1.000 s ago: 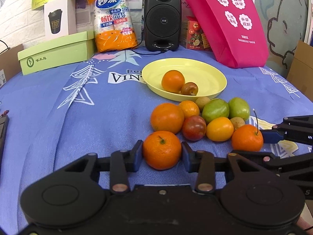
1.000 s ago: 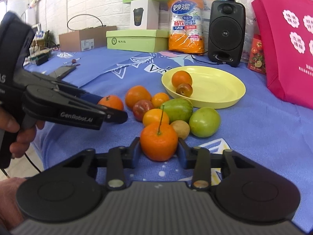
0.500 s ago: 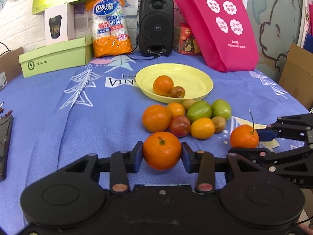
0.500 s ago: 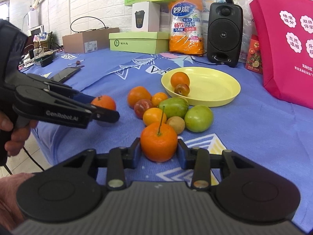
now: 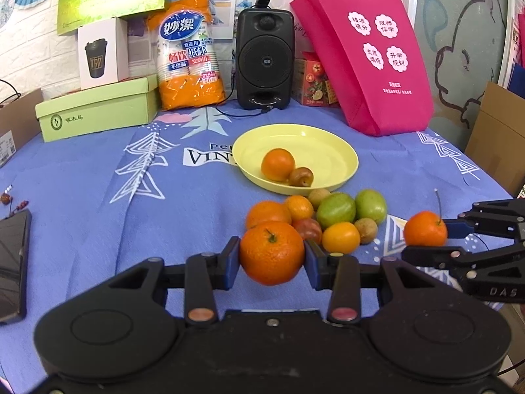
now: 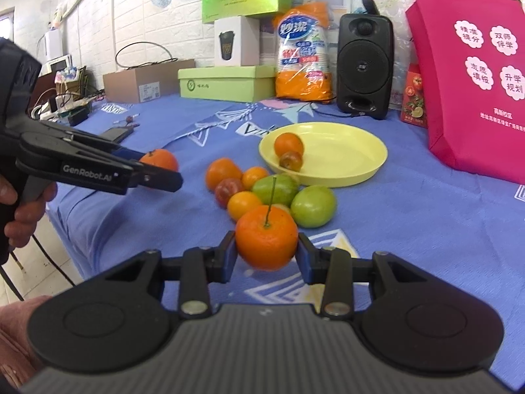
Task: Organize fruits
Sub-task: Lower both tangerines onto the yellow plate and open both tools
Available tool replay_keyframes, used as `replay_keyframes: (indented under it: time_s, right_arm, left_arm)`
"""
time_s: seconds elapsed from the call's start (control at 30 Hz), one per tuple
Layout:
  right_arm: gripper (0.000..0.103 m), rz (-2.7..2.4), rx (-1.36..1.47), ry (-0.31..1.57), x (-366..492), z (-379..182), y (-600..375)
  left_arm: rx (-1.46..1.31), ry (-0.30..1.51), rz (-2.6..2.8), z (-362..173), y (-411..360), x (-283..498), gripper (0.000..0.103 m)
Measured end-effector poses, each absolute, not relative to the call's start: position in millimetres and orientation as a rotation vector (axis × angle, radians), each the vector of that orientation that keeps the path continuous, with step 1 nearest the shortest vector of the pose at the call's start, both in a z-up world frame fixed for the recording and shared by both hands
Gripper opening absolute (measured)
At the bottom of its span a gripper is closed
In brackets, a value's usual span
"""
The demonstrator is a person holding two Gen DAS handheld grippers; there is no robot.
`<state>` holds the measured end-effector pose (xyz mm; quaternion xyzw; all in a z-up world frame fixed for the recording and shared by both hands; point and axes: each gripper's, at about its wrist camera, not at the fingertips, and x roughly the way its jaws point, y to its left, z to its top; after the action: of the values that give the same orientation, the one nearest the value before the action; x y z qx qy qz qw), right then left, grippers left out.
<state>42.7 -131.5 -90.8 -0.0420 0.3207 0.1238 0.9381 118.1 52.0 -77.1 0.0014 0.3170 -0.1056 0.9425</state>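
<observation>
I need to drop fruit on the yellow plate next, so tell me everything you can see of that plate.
The yellow plate is round and shallow with a low raised rim, plain and smooth, plastic by its look. It sits flat on the blue tablecloth, behind the pile of loose fruit and in front of the black speaker. An orange and a small reddish-brown fruit rest side by side on its near part; the rest is bare.

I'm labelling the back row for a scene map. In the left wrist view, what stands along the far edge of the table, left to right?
Green shoebox → white coffee-cup box → orange pack of paper cups → black speaker → small red carton → pink tote bag.
</observation>
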Motion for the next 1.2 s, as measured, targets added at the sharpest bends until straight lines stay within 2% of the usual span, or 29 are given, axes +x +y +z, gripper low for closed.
replay_keyframes:
  time_s: [0.2,0.5,0.93,0.97,1.0,1.03,1.07,1.17,1.2]
  right_arm:
    - [0.037,0.239,-0.093,0.645,58,-84,-143]
    - [0.037,0.244,-0.144,0.62,108,-72,-142]
    - [0.037,0.225,-0.113,0.697,192,-86,-157]
    - [0.037,0.223,-0.112,0.706,197,-89,-157]
    - [0.037,0.221,-0.109,0.714,200,-92,-158]
    - [0.037,0.219,-0.106,0.722,203,-94,-157]
    - [0.037,0.215,-0.105,0.725,205,-95,-157]
    - [0.04,0.208,-0.105,0.724,207,-97,-157]
    - [0.044,0.206,-0.105,0.714,205,-97,-157]
  left_arm:
    - [0.021,0.645,-0.228,-68,51,152,0.04]
    - [0.042,0.662,-0.235,-59,43,254,0.04]
    - [0.059,0.801,-0.238,-93,21,368,0.041]
    - [0.064,0.805,-0.225,-95,20,371,0.045]
    - [0.069,0.804,-0.209,-96,20,373,0.06]
    - [0.071,0.795,-0.192,-95,21,373,0.069]
    - [0.069,0.782,-0.176,-94,22,373,0.083]
    - [0.061,0.746,-0.173,-84,25,363,0.085]
    - [0.063,0.733,-0.169,-79,26,356,0.085]
